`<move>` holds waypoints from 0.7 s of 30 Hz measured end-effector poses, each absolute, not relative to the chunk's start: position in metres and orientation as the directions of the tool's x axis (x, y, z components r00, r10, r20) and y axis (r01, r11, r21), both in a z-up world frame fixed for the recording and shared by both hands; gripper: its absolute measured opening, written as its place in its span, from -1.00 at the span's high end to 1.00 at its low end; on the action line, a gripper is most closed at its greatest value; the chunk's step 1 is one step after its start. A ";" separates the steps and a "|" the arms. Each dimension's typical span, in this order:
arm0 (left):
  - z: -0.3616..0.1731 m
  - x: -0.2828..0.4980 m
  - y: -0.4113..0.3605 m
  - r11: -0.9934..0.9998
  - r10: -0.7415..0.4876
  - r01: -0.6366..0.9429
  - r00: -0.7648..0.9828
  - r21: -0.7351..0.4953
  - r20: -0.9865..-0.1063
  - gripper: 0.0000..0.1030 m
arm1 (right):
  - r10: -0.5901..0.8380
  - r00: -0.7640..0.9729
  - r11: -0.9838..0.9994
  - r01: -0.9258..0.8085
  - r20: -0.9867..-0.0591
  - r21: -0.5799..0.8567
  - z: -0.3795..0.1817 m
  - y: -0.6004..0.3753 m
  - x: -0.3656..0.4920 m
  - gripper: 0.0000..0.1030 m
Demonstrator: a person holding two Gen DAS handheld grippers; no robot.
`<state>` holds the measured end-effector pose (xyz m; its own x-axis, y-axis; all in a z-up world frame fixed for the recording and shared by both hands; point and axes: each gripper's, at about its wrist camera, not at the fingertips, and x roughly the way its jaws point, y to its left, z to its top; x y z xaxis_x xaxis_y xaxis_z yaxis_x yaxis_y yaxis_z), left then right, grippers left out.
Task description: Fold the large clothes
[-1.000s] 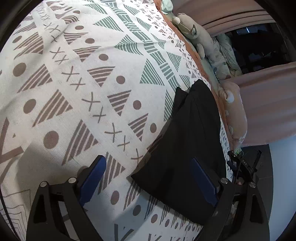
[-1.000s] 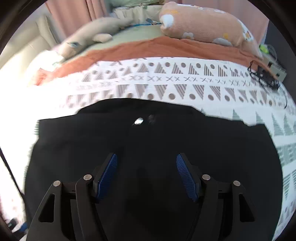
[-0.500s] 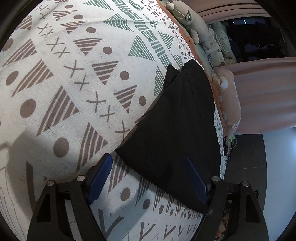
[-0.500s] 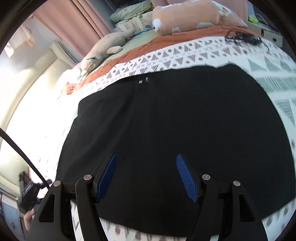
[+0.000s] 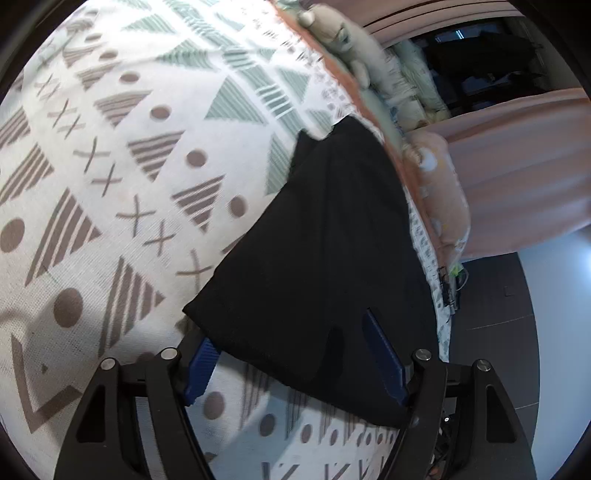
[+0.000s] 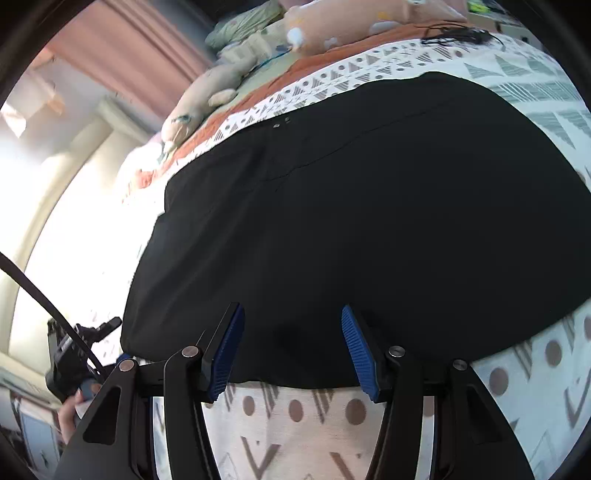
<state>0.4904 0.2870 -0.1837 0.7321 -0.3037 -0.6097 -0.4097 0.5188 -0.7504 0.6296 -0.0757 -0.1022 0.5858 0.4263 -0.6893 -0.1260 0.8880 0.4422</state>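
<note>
A large black garment point(image 5: 325, 258) lies flat on a bed with a white patterned cover point(image 5: 110, 147). In the left wrist view my left gripper point(image 5: 295, 354) is open, its blue pads point(image 5: 384, 354) either side of the garment's near corner; the left pad sits partly under the cloth edge. In the right wrist view the garment point(image 6: 369, 221) fills the middle, with small metal snaps point(image 6: 280, 122) at its far edge. My right gripper point(image 6: 291, 350) is open, fingers straddling the near hem, holding nothing.
Plush toys point(image 6: 199, 103) and a peach pillow point(image 6: 362, 22) lie along the far side of the bed on an orange sheet. Black cables point(image 6: 458, 35) rest at the far right. Pink curtains point(image 5: 517, 166) hang beyond. The other hand-held gripper point(image 6: 74, 354) shows at lower left.
Both grippers have drawn back toward the garment's near edges. The left now straddles the corner; the right has come from above the middle of the cloth to its near hem. Both stayed open.
</note>
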 end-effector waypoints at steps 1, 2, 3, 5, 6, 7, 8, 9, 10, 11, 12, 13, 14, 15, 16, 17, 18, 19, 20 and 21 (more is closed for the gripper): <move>-0.175 0.488 0.285 0.529 -0.300 -0.377 0.755 -0.760 -0.583 -0.41 | 0.440 0.584 0.879 -0.123 -0.682 0.461 -0.104 -0.076 0.627 -0.03; -0.169 0.487 0.283 0.542 -0.299 -0.348 0.771 -0.765 -0.562 -0.41 | 0.450 0.583 0.871 -0.118 -0.676 0.477 -0.105 -0.079 0.626 -0.03; -0.162 0.487 0.280 0.561 -0.296 -0.323 0.782 -0.763 -0.549 -0.41 | 0.452 0.583 0.869 -0.116 -0.675 0.481 -0.105 -0.080 0.625 -0.03; -0.157 0.489 0.274 0.595 -0.279 -0.330 0.771 -0.733 -0.573 -0.41 | 0.450 0.590 0.869 -0.117 -0.670 0.481 -0.104 -0.085 0.624 -0.03; -0.159 0.490 0.272 0.603 -0.270 -0.360 0.748 -0.712 -0.607 -0.41 | 0.450 0.592 0.869 -0.117 -0.669 0.481 -0.105 -0.086 0.623 -0.03; -0.164 0.492 0.270 0.607 -0.262 -0.394 0.721 -0.690 -0.642 -0.41 | 0.452 0.591 0.867 -0.116 -0.668 0.484 -0.106 -0.086 0.620 -0.03; -0.170 0.492 0.270 0.603 -0.259 -0.418 0.703 -0.679 -0.663 -0.41 | 0.457 0.588 0.864 -0.115 -0.667 0.491 -0.107 -0.090 0.620 -0.03; -0.176 0.493 0.270 0.593 -0.263 -0.434 0.692 -0.678 -0.672 -0.41 | 0.456 0.588 0.863 -0.111 -0.668 0.492 -0.109 -0.088 0.621 -0.03; -0.182 0.494 0.272 0.573 -0.274 -0.455 0.677 -0.681 -0.683 -0.41 | 0.453 0.588 0.865 -0.108 -0.670 0.491 -0.110 -0.086 0.624 -0.03; -0.186 0.495 0.272 0.563 -0.278 -0.472 0.664 -0.679 -0.694 -0.41 | 0.449 0.590 0.867 -0.105 -0.671 0.487 -0.111 -0.088 0.624 -0.03; -0.190 0.497 0.272 0.558 -0.277 -0.490 0.651 -0.670 -0.707 -0.41 | 0.446 0.591 0.868 -0.102 -0.672 0.487 -0.110 -0.086 0.622 -0.03; -0.191 0.497 0.270 0.561 -0.271 -0.500 0.642 -0.660 -0.717 -0.41 | 0.448 0.591 0.866 -0.100 -0.671 0.490 -0.109 -0.086 0.621 -0.03; -0.191 0.500 0.267 0.570 -0.258 -0.508 0.635 -0.646 -0.728 -0.41 | 0.451 0.591 0.863 -0.097 -0.668 0.496 -0.110 -0.088 0.621 -0.03; -0.189 0.504 0.262 0.576 -0.250 -0.507 0.637 -0.641 -0.729 -0.41 | 0.452 0.591 0.861 -0.094 -0.668 0.500 -0.109 -0.086 0.622 -0.03; -0.190 0.509 0.259 0.580 -0.249 -0.506 0.636 -0.639 -0.730 -0.41 | 0.454 0.590 0.860 -0.093 -0.668 0.502 -0.110 -0.087 0.623 -0.03; -0.191 0.514 0.256 0.585 -0.249 -0.505 0.632 -0.634 -0.734 -0.41 | 0.455 0.590 0.858 -0.092 -0.667 0.505 -0.110 -0.087 0.624 -0.03; -0.193 0.517 0.253 0.591 -0.245 -0.507 0.629 -0.628 -0.738 -0.41 | 0.458 0.588 0.856 -0.091 -0.667 0.508 -0.110 -0.087 0.625 -0.03; -0.194 0.518 0.253 0.590 -0.241 -0.506 0.633 -0.629 -0.736 -0.41 | 0.461 0.586 0.854 -0.090 -0.666 0.512 -0.111 -0.086 0.627 -0.03; -0.195 0.519 0.255 0.582 -0.239 -0.504 0.644 -0.638 -0.727 -0.41 | 0.465 0.584 0.852 -0.090 -0.666 0.516 -0.112 -0.086 0.628 -0.03; -0.195 0.518 0.257 0.570 -0.240 -0.497 0.662 -0.655 -0.710 -0.41 | 0.466 0.582 0.851 -0.090 -0.666 0.517 -0.112 -0.086 0.629 -0.03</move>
<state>0.5180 0.2572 -0.1950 0.6616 -0.2400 -0.7104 -0.4967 0.5695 -0.6549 0.6288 -0.0862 -0.1122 0.5820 0.4663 -0.6662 -0.0904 0.8513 0.5169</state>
